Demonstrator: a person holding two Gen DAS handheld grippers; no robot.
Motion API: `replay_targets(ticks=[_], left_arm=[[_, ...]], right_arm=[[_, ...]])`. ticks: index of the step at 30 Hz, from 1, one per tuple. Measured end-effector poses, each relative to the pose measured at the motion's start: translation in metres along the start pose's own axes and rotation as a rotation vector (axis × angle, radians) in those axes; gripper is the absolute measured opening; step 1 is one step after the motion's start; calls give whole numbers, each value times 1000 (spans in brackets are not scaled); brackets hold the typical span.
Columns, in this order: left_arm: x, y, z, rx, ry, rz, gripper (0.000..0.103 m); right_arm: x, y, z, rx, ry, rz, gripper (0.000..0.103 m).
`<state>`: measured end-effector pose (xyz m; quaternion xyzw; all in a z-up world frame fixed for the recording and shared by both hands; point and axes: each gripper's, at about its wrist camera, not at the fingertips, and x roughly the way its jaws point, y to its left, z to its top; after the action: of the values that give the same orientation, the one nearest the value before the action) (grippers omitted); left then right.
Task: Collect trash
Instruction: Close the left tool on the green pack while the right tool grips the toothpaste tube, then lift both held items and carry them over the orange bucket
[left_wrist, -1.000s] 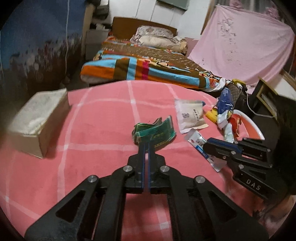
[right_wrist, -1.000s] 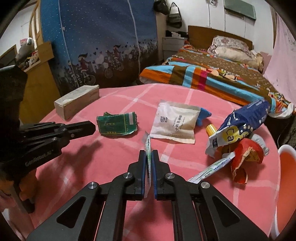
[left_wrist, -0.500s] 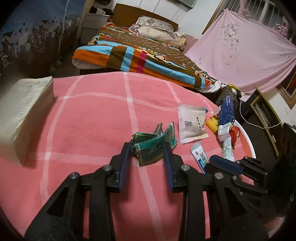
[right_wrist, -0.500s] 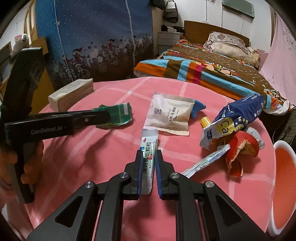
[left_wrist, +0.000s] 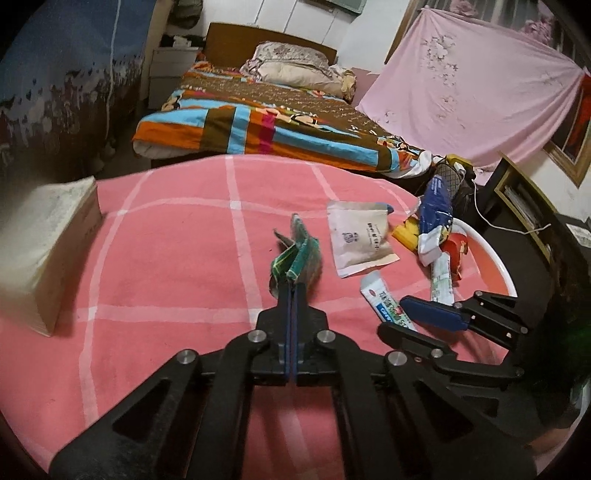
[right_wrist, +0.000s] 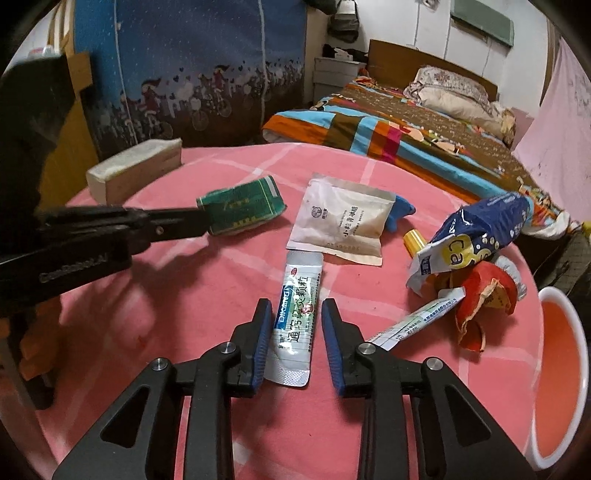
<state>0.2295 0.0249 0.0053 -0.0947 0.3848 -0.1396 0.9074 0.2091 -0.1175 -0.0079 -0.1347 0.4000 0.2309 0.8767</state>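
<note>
Item one: my left claw (left_wrist: 291, 291), jaws pinched together on the near edge of a crumpled green wrapper (left_wrist: 297, 251), which stands lifted just ahead of the fingertips above the pink checked tabletop (left_wrist: 166, 258). Item two: my right claw (right_wrist: 293, 325), jaws spread wide, gripping nothing, with a white-and-blue medicine sachet (right_wrist: 297, 317) lying flat between the fingers and apart from both pads. Remaining stock: a white pouch (right_wrist: 341, 225) just beyond that sachet, a blue snack bag (right_wrist: 476, 236) and red wrapper (right_wrist: 484, 295) ahead to the right, an orange basin (right_wrist: 557, 369) at far right, and a tissue box (right_wrist: 136, 170) ahead to the left.
</note>
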Motion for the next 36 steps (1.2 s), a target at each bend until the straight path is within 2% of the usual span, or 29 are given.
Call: replay_targets(ticks=[7,11,16,18,19,22,26,32,36], left_arm=[[-17,-11,-6,49,-79,57,0],[-34,-21,-12,79,-159,86,0],[-58,-41,-17,116,-300,90,0],[-68,-51,-18,128,-360,79,0],[-71,-58,-17,136,-387,74,0],[-81,-79,-15,181,-471,69,0],[-89,-113,-9,262,-569,59,0],[-86,-156,2,359,-629,-14,0],[-73,-184,7,394,-611,-90,0]], right_arm=[[-11,-10,-4,33,-59,28,15],[-37,-17,-9,68,-197,45,15],[-90,-35,-23,142,-476,55,15],[-106,-41,-24,151,-562,48,16],[-118,-45,-28,150,-623,28,16],[-139,-55,-30,142,-717,-36,16],[-154,-78,-38,171,-793,-126,16],[-168,-129,-56,285,-849,-250,16],[-176,-154,-74,327,-874,-337,16]])
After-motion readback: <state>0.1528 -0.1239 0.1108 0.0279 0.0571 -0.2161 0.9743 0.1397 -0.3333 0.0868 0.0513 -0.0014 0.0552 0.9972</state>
